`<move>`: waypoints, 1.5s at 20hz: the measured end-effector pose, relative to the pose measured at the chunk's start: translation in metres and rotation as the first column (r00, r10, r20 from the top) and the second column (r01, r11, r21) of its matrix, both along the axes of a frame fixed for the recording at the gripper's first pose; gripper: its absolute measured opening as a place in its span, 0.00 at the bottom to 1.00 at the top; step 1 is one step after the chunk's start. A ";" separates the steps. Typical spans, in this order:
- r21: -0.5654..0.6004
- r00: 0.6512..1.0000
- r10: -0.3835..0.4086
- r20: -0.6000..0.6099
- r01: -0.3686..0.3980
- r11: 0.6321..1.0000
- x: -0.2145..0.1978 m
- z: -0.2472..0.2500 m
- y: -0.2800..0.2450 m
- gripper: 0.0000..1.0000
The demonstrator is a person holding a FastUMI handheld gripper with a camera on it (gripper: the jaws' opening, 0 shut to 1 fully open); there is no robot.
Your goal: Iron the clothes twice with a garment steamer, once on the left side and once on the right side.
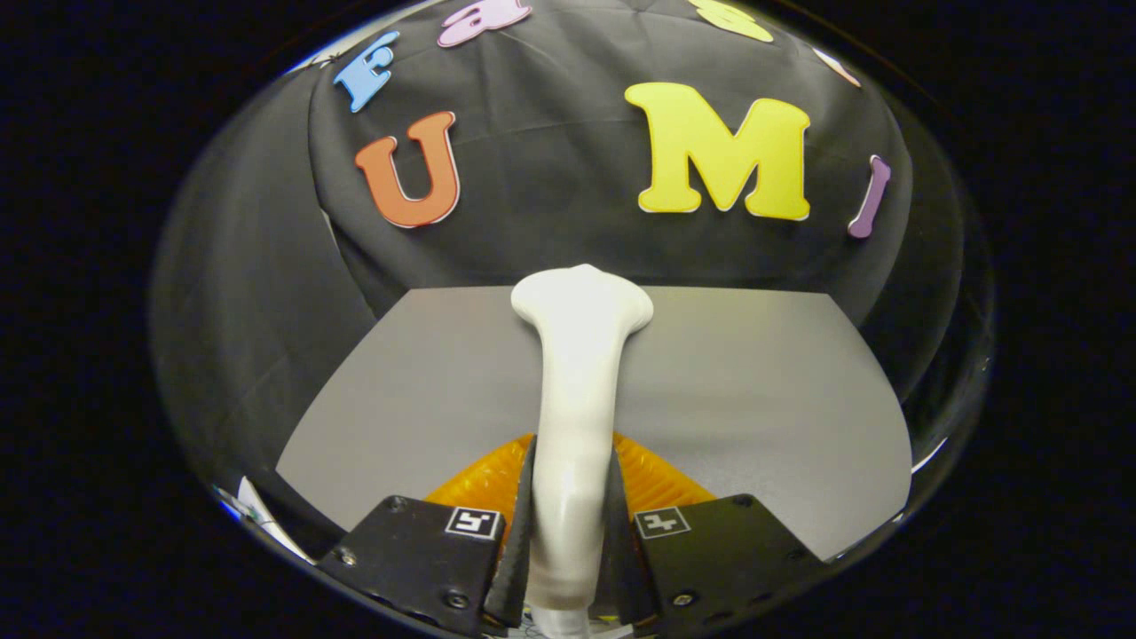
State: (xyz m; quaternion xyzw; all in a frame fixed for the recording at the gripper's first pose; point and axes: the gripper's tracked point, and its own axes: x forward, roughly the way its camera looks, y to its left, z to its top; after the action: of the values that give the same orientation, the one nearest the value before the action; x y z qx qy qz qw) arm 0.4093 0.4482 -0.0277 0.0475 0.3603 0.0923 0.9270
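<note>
Gripper view: the fingers are closed down on the handle of the white garment steamer, one black pad pressing each side of it, so the tool is firmly in hand. The steamer runs straight ahead from between the fingers, and its flared head sits at the far end, over the grey counter and short of the black booth wall beyond. Directly under the steamer's handle, just ahead of the fingers, lies an orange ribbed garment; only a small fan of it shows either side of the handle, the rest is hidden beneath the tool and the fingers. The steamer's head appears to stand past the garment's far edge, not on the fabric, though whether it is touching the counter cannot be told. Judgement: no pass over the cloth is under way at this moment. To do the step properly, the head should be brought back onto the garment to one side of its middle, held flat and drawn steadily along that side, then repeated on the other side, keeping the grip square so the handle does not twist.
</note>
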 end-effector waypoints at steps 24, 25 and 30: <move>0.163 0.945 -0.230 0.233 0.195 0.967 -0.186 0.078 -0.264 0.35; 0.157 0.937 -0.248 0.248 0.214 0.964 -0.198 0.082 -0.281 0.35; 0.173 0.869 -0.322 0.377 0.276 0.946 -0.244 0.132 -0.344 0.35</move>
State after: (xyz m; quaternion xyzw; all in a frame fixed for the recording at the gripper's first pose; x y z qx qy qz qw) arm 0.1648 0.1046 0.1044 0.1354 0.1457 -0.0244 0.9797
